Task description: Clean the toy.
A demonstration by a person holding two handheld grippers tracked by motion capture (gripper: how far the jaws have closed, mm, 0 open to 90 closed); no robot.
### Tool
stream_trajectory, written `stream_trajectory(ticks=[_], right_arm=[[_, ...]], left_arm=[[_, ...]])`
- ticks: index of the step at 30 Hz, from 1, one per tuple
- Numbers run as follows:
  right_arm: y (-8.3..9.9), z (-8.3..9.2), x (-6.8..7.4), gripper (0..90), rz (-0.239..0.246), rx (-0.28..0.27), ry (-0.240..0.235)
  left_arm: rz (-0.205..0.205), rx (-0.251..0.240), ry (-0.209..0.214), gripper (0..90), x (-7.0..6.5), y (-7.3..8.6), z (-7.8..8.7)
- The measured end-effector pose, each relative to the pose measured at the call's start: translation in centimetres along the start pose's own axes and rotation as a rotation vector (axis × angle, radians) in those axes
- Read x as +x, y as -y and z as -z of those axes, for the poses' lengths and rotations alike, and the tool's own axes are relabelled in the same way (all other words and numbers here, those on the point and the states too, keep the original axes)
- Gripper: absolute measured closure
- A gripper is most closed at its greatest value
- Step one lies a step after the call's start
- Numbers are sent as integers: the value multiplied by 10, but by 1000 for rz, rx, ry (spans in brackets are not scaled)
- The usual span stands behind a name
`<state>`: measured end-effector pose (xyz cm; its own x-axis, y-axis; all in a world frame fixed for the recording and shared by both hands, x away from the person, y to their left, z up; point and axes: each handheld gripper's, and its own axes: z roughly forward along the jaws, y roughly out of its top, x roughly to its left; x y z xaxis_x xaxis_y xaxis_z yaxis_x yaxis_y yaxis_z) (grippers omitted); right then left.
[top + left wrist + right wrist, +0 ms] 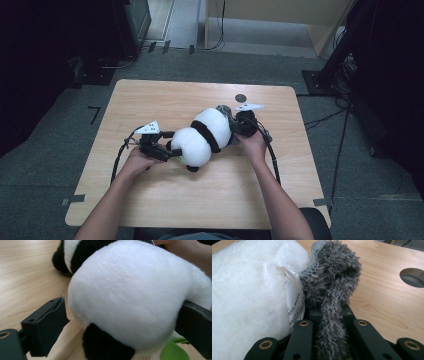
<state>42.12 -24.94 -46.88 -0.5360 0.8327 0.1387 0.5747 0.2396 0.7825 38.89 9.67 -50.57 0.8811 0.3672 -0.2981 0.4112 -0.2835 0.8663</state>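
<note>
A black-and-white panda plush [205, 137] lies on its side mid-table. My left gripper [171, 145] stands open, its jaws spread on either side of the plush's round white end [130, 297], close to the fur but not squeezing it. A green bit [175, 352] peeks out under that end. At the panda's other end, my right gripper [245, 124] is shut on a grey fuzzy cloth [332, 282], a strip of which runs down between the jaws. The cloth rests against the white fur [244, 302] beside a sewn-in white label [294, 297].
The wooden table [150, 100] has a round dark cable hole [241, 98] near the far edge, right of centre, also seen in the right gripper view [413, 277]. Cables trail from both grippers toward the person. Dark stands and cables sit on the floor around the table.
</note>
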Motion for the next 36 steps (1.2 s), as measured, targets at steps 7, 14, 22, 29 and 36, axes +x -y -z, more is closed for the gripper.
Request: stream_trajectory(ticks=[7, 14, 22, 29, 36], right_arm=[[0, -4, 1, 789, -12, -12, 6], [-1, -5, 1, 788, -10, -18, 13], [0, 5, -13, 782, -36, -13, 15], [1, 29, -29, 782, -91, -17, 26], [-1, 55, -15, 782, -38, -49, 3]], left_arm=[[-3, 18, 45, 98, -2, 0, -3], [-33, 41, 52, 379, -8, -2, 1], [-82, 44, 18, 507, -20, -5, 4], [-34, -8, -9, 544, -21, -9, 12], [45, -90, -141, 546, -25, -20, 21]])
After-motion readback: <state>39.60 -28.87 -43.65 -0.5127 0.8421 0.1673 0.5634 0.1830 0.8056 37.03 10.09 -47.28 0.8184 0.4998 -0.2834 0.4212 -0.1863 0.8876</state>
